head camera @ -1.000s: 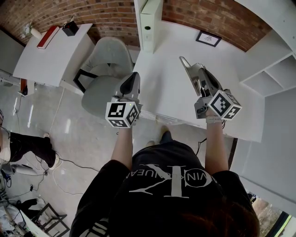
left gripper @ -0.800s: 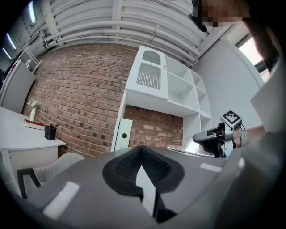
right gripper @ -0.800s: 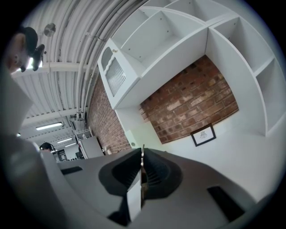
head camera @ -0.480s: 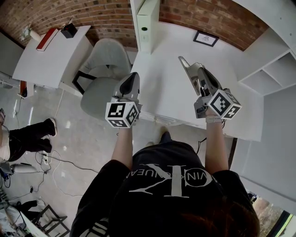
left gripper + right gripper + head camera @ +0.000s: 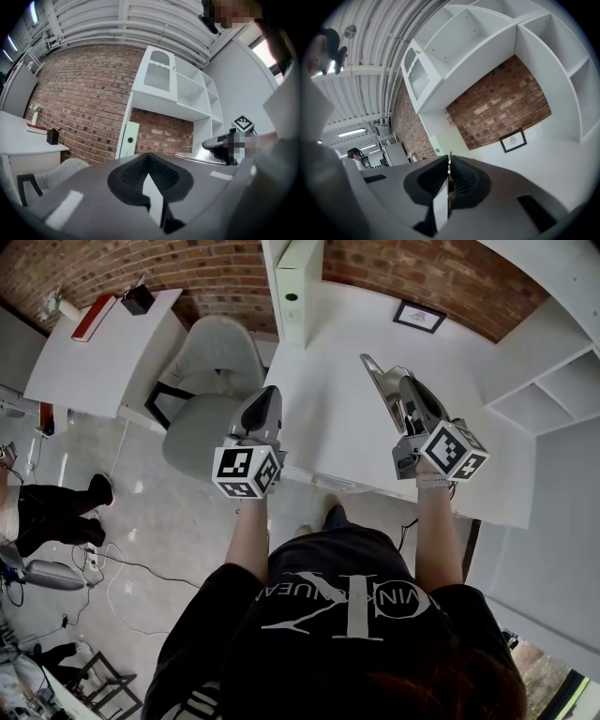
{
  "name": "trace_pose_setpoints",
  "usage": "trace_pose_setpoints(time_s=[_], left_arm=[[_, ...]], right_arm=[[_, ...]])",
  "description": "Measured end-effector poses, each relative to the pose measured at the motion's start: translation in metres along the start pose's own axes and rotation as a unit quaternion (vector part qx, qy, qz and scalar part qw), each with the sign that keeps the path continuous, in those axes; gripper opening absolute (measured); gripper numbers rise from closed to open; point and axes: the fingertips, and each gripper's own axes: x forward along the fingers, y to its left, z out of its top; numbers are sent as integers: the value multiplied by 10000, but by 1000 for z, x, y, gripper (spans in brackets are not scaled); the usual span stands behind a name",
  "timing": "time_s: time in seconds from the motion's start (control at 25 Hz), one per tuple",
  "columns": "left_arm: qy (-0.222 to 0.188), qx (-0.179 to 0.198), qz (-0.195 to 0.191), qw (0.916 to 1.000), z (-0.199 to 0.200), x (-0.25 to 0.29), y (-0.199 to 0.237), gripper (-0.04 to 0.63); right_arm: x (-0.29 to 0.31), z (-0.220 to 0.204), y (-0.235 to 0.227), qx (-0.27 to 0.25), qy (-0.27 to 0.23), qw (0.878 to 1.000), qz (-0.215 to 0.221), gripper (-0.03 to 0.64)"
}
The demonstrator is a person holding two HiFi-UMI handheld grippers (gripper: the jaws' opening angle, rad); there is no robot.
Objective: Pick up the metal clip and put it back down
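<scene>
My right gripper [image 5: 401, 390] is held above the white desk [image 5: 328, 442], shut on a shiny metal clip [image 5: 379, 379] that sticks out past its tips toward the back. In the right gripper view only the clip's thin edge [image 5: 449, 159] shows, pinched between the pads of the right gripper [image 5: 448, 176]. My left gripper [image 5: 271, 395] hovers over the desk's left edge, shut with nothing in it. Its closed jaws [image 5: 149, 164] fill the left gripper view, where the right gripper [image 5: 224, 143] and the clip's metal [image 5: 202, 158] appear at the right.
An upright white binder [image 5: 298, 287] and a framed picture [image 5: 419, 317] stand at the back of the desk against the brick wall. White shelves [image 5: 553, 381] rise on the right. A grey chair [image 5: 211, 381] sits left of the desk. Farther left is a side table [image 5: 103, 352].
Both grippers stay almost still, with the clip held the same way. A person's legs on the floor at the far left have shifted.
</scene>
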Motion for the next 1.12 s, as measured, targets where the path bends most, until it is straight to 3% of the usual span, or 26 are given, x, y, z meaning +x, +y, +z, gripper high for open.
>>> trace_pose_setpoints(time_s=[1.12], left_arm=[[532, -145, 149, 9984, -44, 32, 19, 11]], right_arm=[[43, -47, -36, 285, 729, 9969, 13, 28]])
